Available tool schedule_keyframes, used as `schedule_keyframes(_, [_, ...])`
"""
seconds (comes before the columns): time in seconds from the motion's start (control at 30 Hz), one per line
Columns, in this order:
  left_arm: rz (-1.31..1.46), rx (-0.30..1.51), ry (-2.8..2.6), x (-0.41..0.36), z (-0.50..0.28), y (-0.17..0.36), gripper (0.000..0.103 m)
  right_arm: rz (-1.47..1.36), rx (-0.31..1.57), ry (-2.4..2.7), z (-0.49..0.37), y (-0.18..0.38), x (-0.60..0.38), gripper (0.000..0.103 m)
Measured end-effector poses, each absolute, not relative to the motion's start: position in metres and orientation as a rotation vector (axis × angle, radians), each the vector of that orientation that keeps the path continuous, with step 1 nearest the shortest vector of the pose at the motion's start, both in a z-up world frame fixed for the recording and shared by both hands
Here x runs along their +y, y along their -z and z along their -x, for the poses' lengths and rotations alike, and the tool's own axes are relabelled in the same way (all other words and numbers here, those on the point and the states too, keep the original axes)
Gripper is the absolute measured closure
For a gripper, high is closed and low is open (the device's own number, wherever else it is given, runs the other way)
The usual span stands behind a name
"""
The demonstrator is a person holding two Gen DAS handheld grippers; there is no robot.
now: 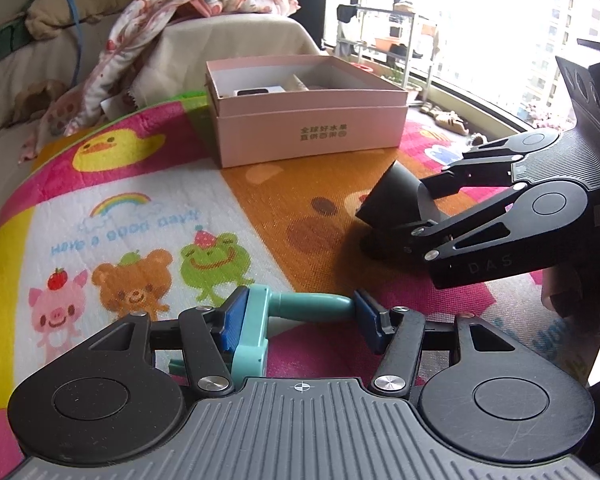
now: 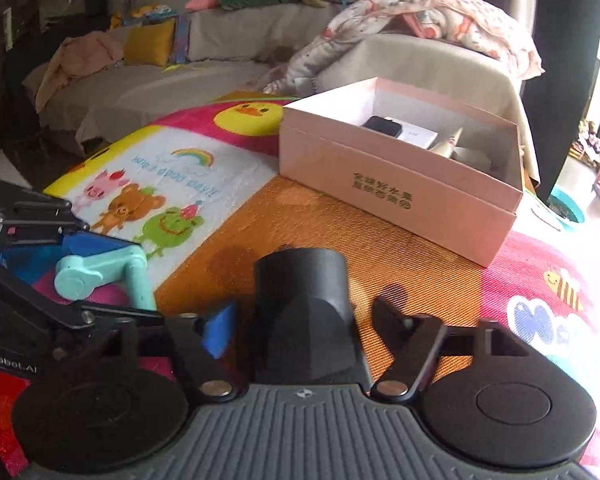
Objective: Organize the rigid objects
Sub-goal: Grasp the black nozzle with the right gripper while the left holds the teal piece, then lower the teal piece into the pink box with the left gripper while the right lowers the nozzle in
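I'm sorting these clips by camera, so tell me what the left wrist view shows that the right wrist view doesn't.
Only the left wrist view: a bright window with a plant rack, and the left tool clamped on the teal part. Only the right wrist view: a long sofa with a yellow cushion. Both: the pink box, the cartoon mat, and the right tool around the black nozzle.

"DAS" on right claw [image 1: 414, 208], "nRobot.AI" on left claw [image 2: 44, 248]
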State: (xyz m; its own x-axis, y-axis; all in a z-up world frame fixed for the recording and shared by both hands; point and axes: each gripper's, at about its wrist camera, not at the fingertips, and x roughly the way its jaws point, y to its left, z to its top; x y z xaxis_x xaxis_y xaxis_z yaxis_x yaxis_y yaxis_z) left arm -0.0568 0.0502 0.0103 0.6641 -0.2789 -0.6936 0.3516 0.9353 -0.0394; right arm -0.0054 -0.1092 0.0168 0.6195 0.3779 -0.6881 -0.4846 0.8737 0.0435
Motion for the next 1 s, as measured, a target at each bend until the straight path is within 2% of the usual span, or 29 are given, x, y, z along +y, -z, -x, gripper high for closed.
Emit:
schedule_keyframes(0.03, [-0.103,0.768,0.360,0.050,0.058,-0.011,0.042,0.153,0.757,-0.499,0.007,-0.019,-0.108,0.051])
schedule_keyframes(0.4, [-0.205,0.678,0.373,0.032,0.096,-0.006,0.042,0.137,0.783,-0.437,0.058,-0.035,-0.139,0.051])
schedule_keyframes(0.63, [-0.179,0.652,0.447,0.026,0.100,-0.017,0.042,0.091,0.767,-0.407,0.080,-0.048,-0.166,0.052])
schedule_keyframes(0.67, [-0.173,0.638,0.456,0.025,0.096,-0.025,0.042,0.075,0.752,-0.405,0.079,-0.053,-0.170,0.058])
schedule_keyframes(0.87, [-0.061,0.481,0.487,0.036,0.044,-0.108,0.042,0.012,0.611,-0.376,0.056,-0.106,-0.189,0.060])
schedule_keyframes(1.0, [0.004,0.350,0.480,0.042,-0.024,-0.178,0.042,0.010,0.508,-0.350,0.022,-0.145,-0.194,0.061])
